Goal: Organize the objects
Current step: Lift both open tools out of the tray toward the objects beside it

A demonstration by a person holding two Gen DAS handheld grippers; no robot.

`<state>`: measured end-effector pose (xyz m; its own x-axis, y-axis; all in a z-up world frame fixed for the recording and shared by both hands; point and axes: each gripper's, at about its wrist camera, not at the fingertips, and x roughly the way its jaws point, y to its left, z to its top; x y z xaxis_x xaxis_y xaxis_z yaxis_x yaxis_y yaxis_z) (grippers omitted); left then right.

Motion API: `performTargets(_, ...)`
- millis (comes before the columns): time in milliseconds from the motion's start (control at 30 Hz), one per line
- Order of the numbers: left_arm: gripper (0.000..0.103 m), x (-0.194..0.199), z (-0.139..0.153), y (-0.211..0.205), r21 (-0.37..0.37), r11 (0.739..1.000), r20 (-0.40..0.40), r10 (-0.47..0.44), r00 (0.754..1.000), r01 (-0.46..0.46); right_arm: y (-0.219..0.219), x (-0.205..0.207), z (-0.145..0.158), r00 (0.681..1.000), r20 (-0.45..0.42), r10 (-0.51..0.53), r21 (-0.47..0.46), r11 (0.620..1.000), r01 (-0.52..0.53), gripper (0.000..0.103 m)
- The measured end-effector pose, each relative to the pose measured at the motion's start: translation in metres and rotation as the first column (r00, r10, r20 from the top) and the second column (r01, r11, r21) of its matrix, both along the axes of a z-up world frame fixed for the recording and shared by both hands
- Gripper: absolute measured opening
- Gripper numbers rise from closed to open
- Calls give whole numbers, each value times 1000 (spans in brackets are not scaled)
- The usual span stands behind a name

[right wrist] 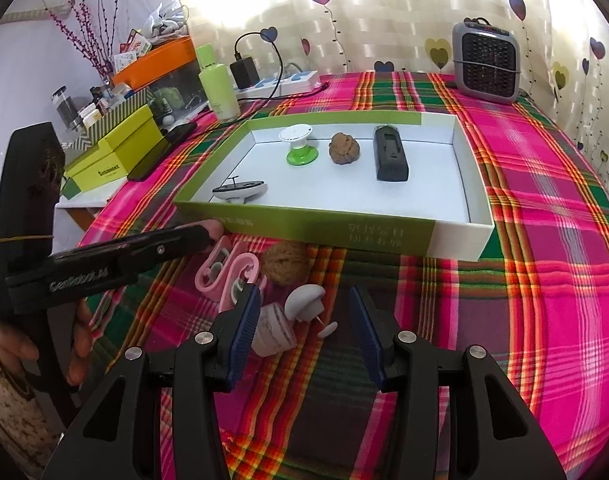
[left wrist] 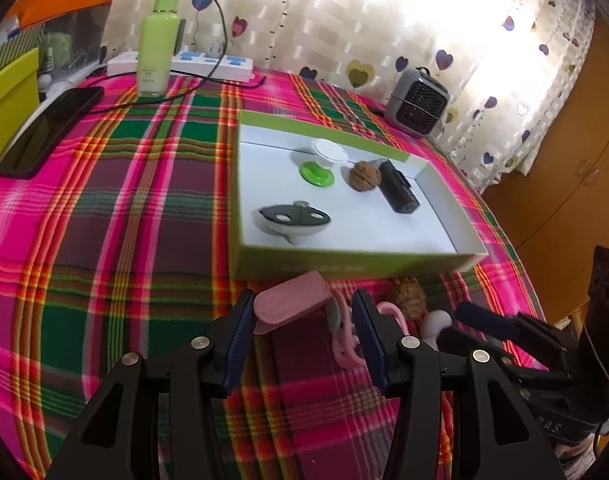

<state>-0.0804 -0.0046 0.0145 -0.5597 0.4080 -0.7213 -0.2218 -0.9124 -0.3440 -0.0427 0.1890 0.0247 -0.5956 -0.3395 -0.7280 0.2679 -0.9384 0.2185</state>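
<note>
A green-sided box (left wrist: 344, 268) (right wrist: 324, 228) with a white floor holds a green-and-white stand (right wrist: 298, 144), a walnut (right wrist: 343, 148), a black device (right wrist: 390, 156) and a black-and-white oval piece (right wrist: 238, 192). In front of it on the plaid cloth lie a pink block (left wrist: 290, 304), a pink hook clip (right wrist: 224, 272), a second walnut (right wrist: 284, 264), a white mushroom-shaped pin (right wrist: 304, 302) and a striped cap (right wrist: 272, 332). My left gripper (left wrist: 303, 296) is open over the pink block and clip. My right gripper (right wrist: 304, 296) is open around the white pin and cap, not pressing on them.
A green bottle (left wrist: 158, 40), a power strip (left wrist: 208, 64) with cables and a dark phone (left wrist: 48, 128) sit at the back left. A grey heater (right wrist: 486, 68) stands at the back right. Yellow-green boxes (right wrist: 116, 152) crowd the left side. The table edge drops off on the right.
</note>
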Motion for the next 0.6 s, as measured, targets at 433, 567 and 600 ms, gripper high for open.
performTargets(433, 48, 19, -4, 3, 20, 999, 21, -37, 999, 37, 13, 2, 0, 1000, 3, -27, -15, 1000, 28, 53)
performTargets(567, 48, 16, -1, -2, -12, 1000, -1, -12, 1000, 12, 12, 3, 1, 1000, 0, -27, 12, 1000, 27, 53)
performTargets(600, 48, 14, 0, -3, -13, 1000, -3, -7, 1000, 7, 13, 2, 1, 1000, 3, -28, 8, 1000, 28, 53)
